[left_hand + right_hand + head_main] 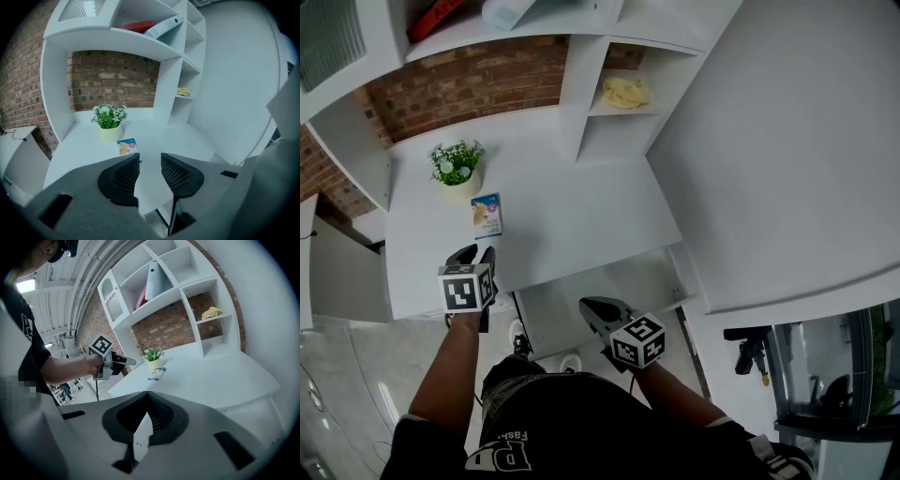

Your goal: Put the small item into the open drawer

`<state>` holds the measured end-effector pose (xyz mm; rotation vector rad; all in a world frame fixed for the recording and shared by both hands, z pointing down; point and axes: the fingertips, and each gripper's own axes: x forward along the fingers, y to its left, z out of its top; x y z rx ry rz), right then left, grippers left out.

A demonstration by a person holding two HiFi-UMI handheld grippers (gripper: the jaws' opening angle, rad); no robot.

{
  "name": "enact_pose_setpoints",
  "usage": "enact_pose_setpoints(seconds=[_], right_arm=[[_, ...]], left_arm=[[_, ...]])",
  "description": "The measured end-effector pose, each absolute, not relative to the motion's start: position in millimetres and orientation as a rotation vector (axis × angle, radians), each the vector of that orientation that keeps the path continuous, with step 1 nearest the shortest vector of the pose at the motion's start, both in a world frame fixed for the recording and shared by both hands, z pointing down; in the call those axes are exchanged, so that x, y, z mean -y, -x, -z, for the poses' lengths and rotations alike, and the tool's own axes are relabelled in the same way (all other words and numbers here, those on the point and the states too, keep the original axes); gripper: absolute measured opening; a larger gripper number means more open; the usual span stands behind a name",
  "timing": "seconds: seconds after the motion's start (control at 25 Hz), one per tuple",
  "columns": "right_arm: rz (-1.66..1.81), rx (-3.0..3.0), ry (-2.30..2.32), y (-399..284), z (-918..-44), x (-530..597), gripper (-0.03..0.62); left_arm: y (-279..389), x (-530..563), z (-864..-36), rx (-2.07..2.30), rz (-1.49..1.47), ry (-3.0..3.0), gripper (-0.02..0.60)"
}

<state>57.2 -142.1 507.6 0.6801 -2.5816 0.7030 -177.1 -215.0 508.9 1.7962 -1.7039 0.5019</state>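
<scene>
Round pale pot point(461, 186) holds a leafy plant point(456, 159). Beside it, the small flat printed box point(487, 216) lies on the smooth white desk point(581, 206). Left tool point(474, 253) released, empty. Open drawer point(642, 281) under desk edge. Right tool point(598, 309) clenched. Cubby point(605, 101) holds crumpled yellow cloth point(624, 92).

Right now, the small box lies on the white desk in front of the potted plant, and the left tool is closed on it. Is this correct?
Not quite. The left gripper view shows the left tool open and empty, short of the small box. The box does lie on the white desk in front of the potted plant.
</scene>
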Motion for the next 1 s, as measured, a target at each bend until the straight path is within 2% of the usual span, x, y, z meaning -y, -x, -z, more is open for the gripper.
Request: enact_pose_setpoints(seconds=[0.48,1.0], right_arm=[[-0.714,2.494,-0.75,-17,-526,172,0.005],[-0.815,2.41,-0.888,-11,-552,197,0.005]], left_arm=[[231,303,-573,1.671,-0.454,-1.675,0.265],[255,358,-654,1.513,-0.588,-1.489,0.371]])
